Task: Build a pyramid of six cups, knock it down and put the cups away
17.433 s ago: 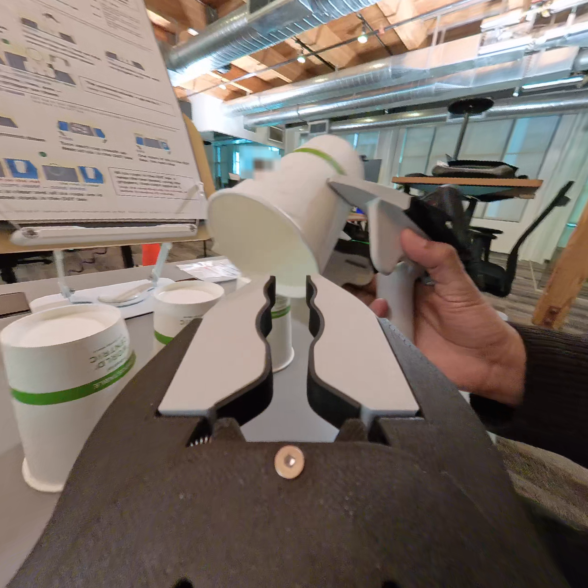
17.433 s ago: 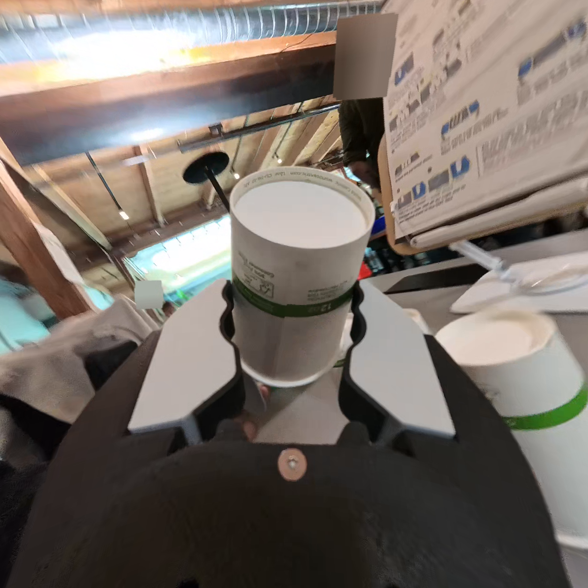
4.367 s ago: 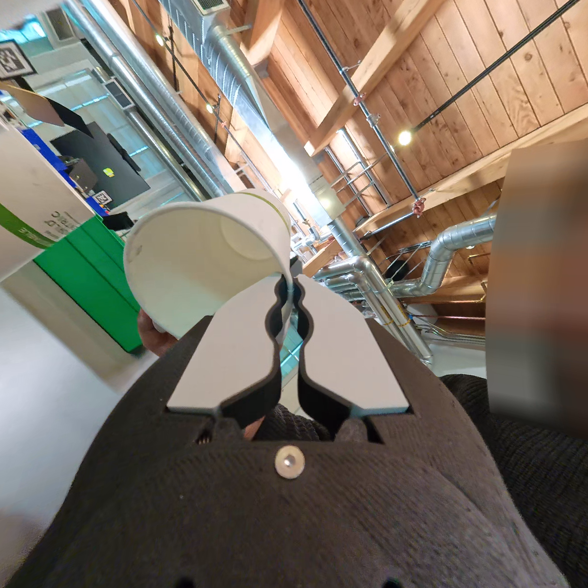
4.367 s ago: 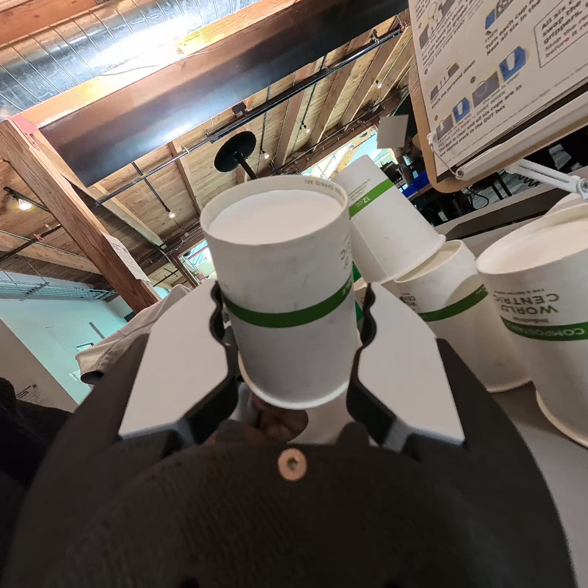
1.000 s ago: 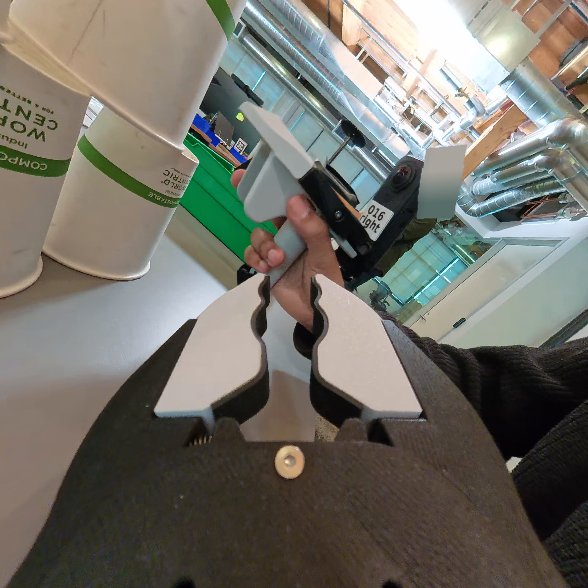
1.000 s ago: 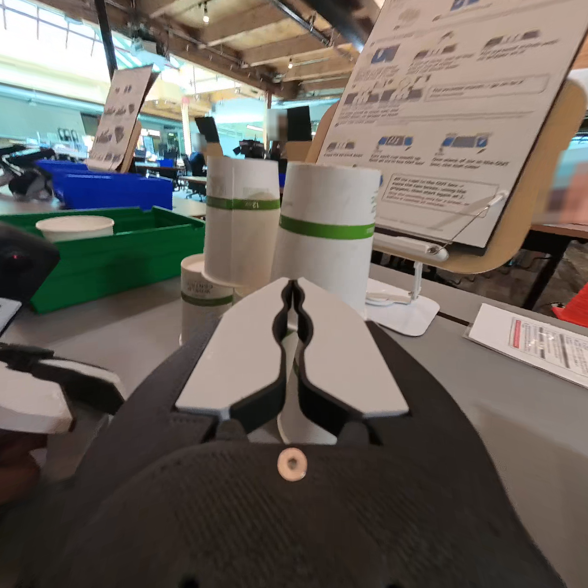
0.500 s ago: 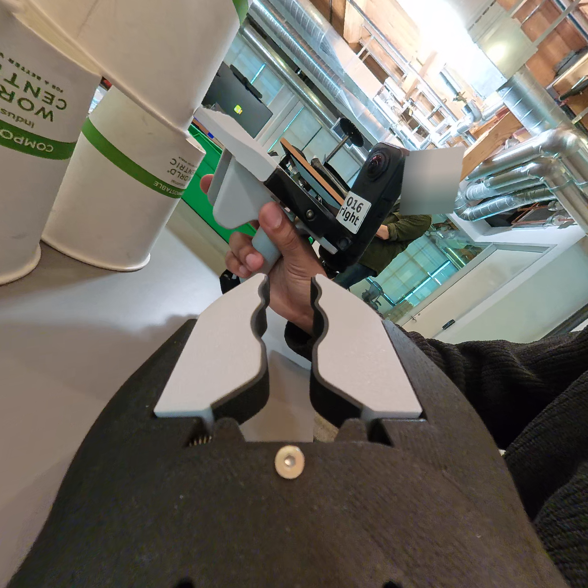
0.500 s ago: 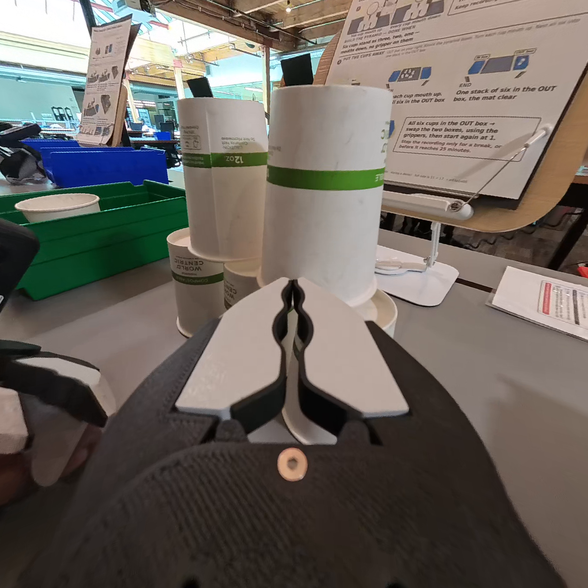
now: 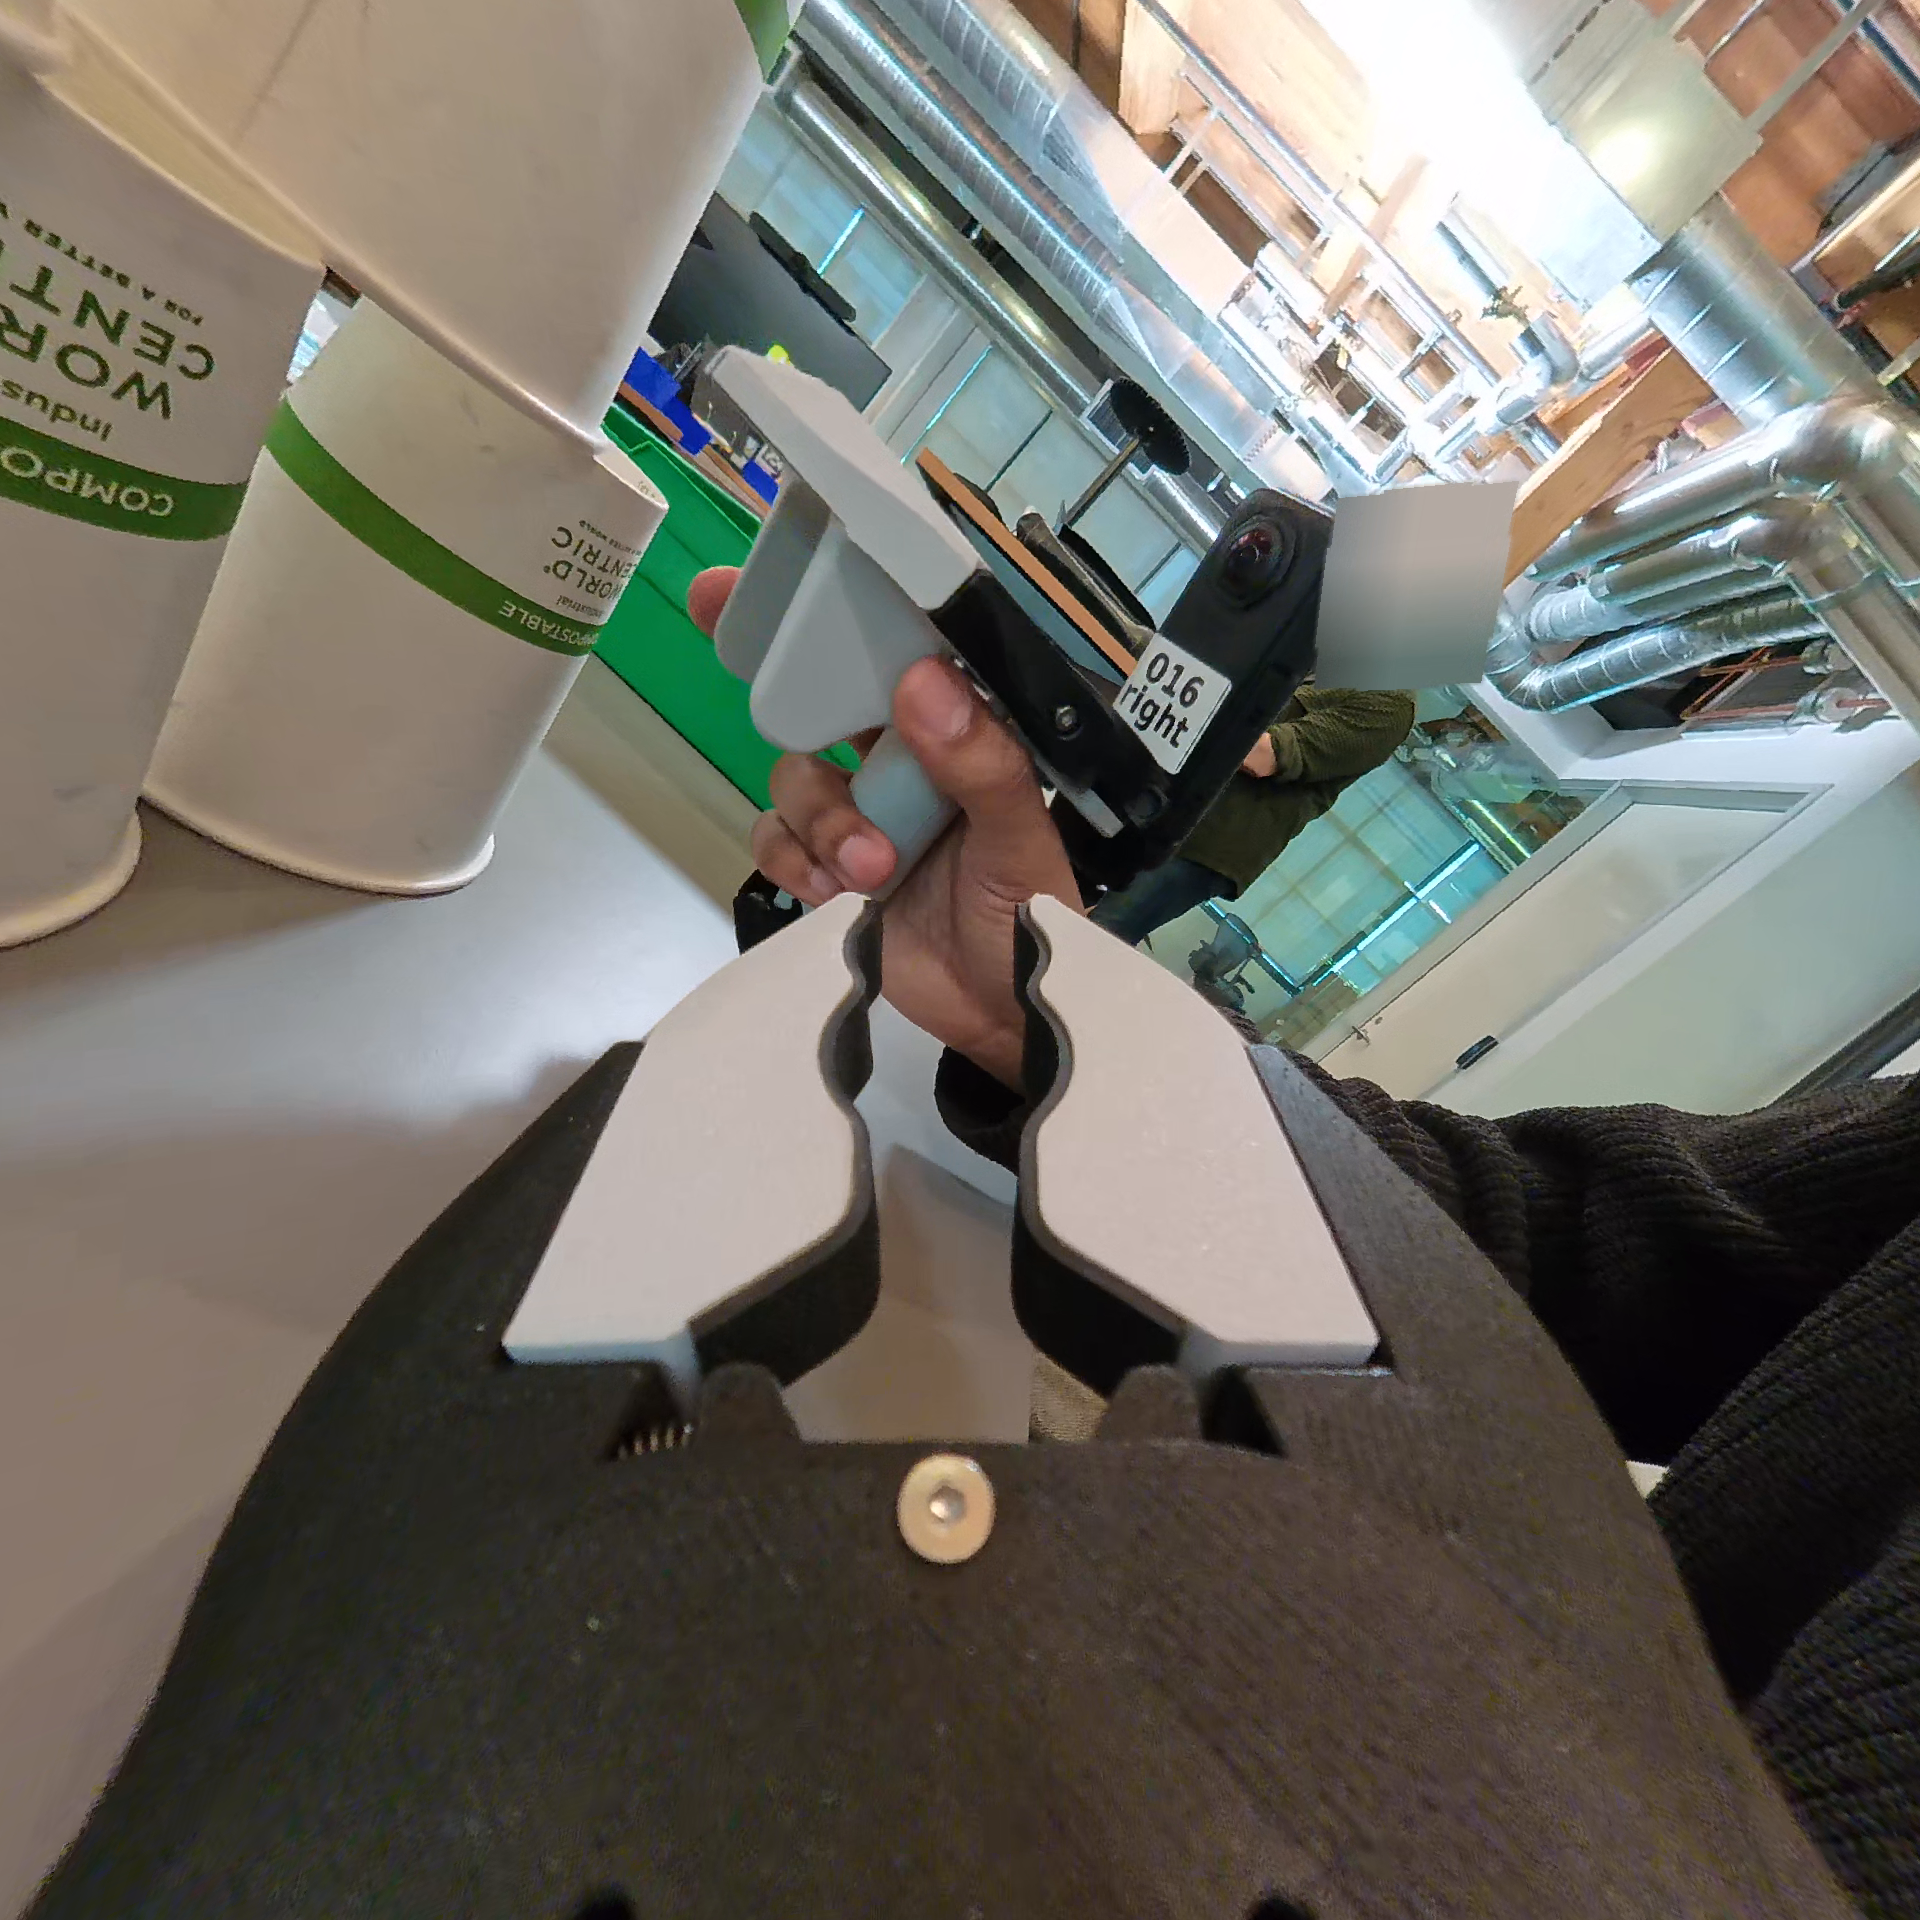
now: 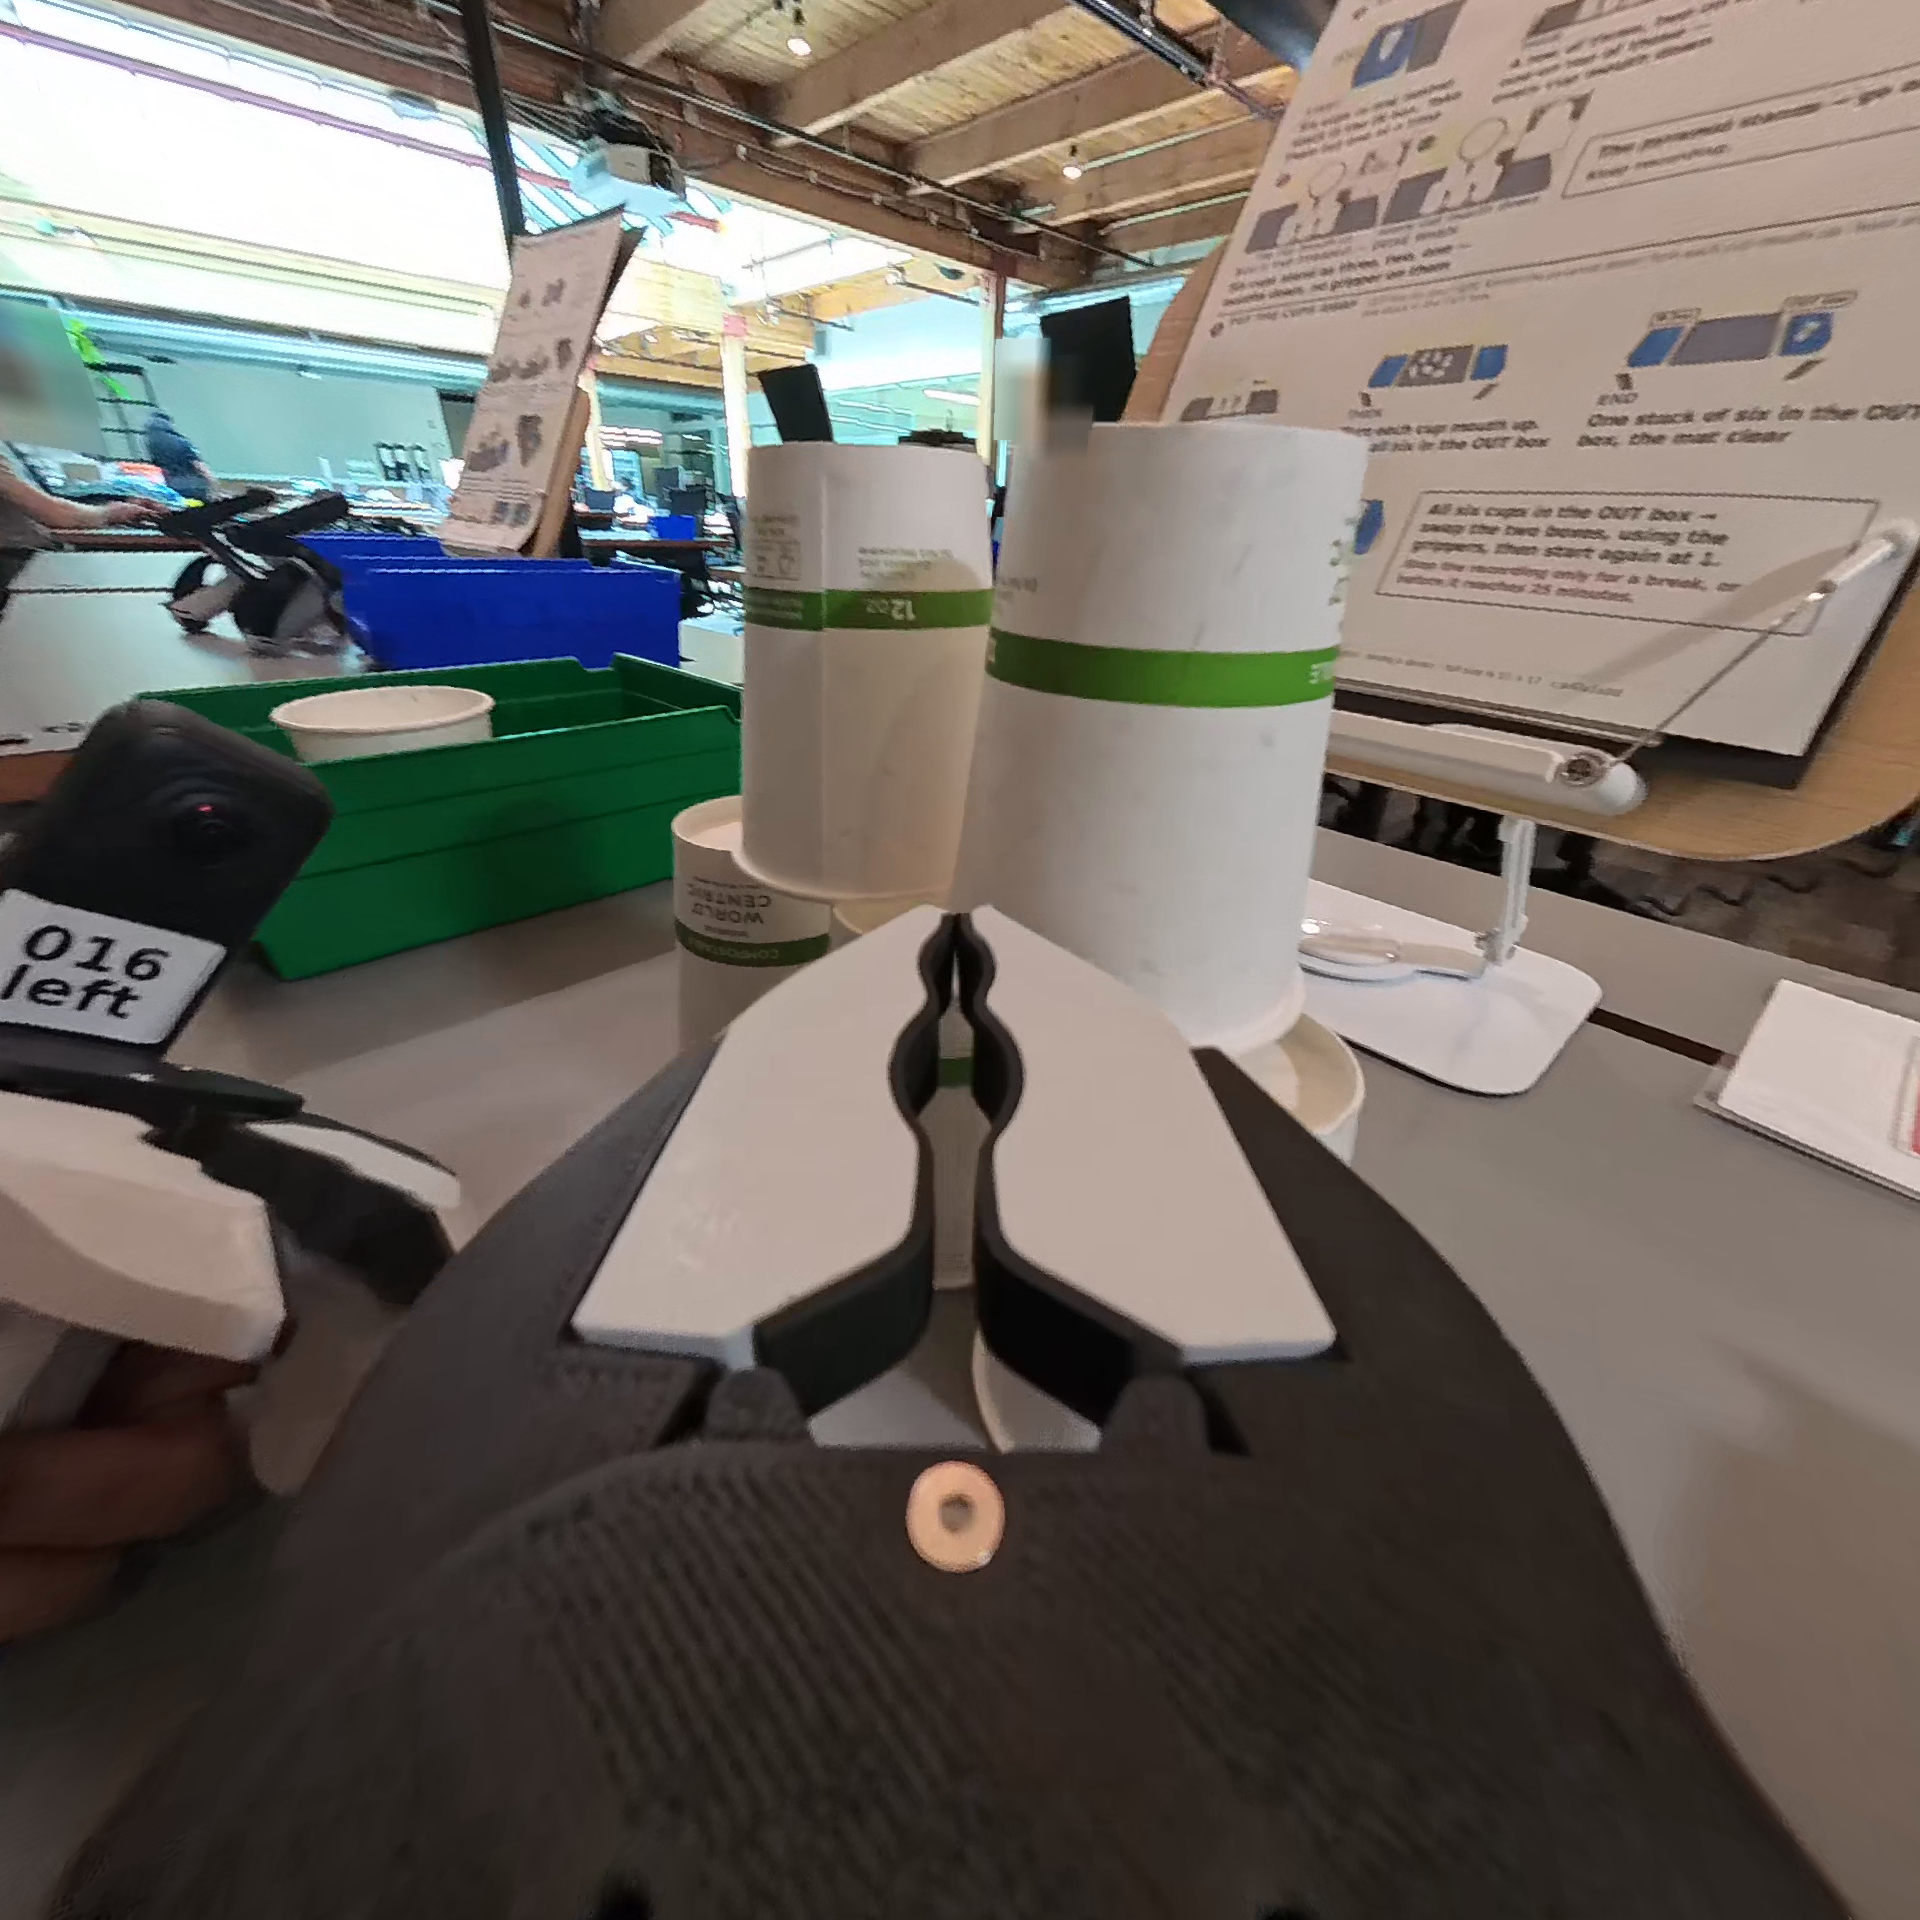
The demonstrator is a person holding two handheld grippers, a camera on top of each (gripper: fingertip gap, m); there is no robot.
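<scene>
1. Grey bench (image 10: 1558, 1299) carries everything, under timber beams and silver ducts in a wide workshop.
2. My left gripper (image 9: 943, 935) holds nothing; its jaws stand a little apart, empty, low over the bench.
3. Through that gap I see my own right hand (image 9: 935, 852) wrapped around the handle of the other tool.
4. My right gripper (image 10: 961, 930) has its jaws closed, tips touching, nothing between them.
5. Just beyond those tips stand white paper cups with green bands, all mouth down, stacked in two tiers.
6. An upper right cup (image 10: 1153, 727) rests on a lower cup (image 10: 1325, 1081); it is the nearest thing to my right jaws.
7. An upper left cup (image 10: 862, 665) sits on another lower cup (image 10: 748, 935), just beside the first pair.
8. Behind them to the left lies a green bin (image 10: 499, 800) with one more cup (image 10: 379, 722) inside, mouth up.
9. To the right, an instruction board (image 10: 1610, 364) leans on a white stand (image 10: 1455, 997), and a paper sheet (image 10: 1829, 1091) lies flat near the edge.
</scene>
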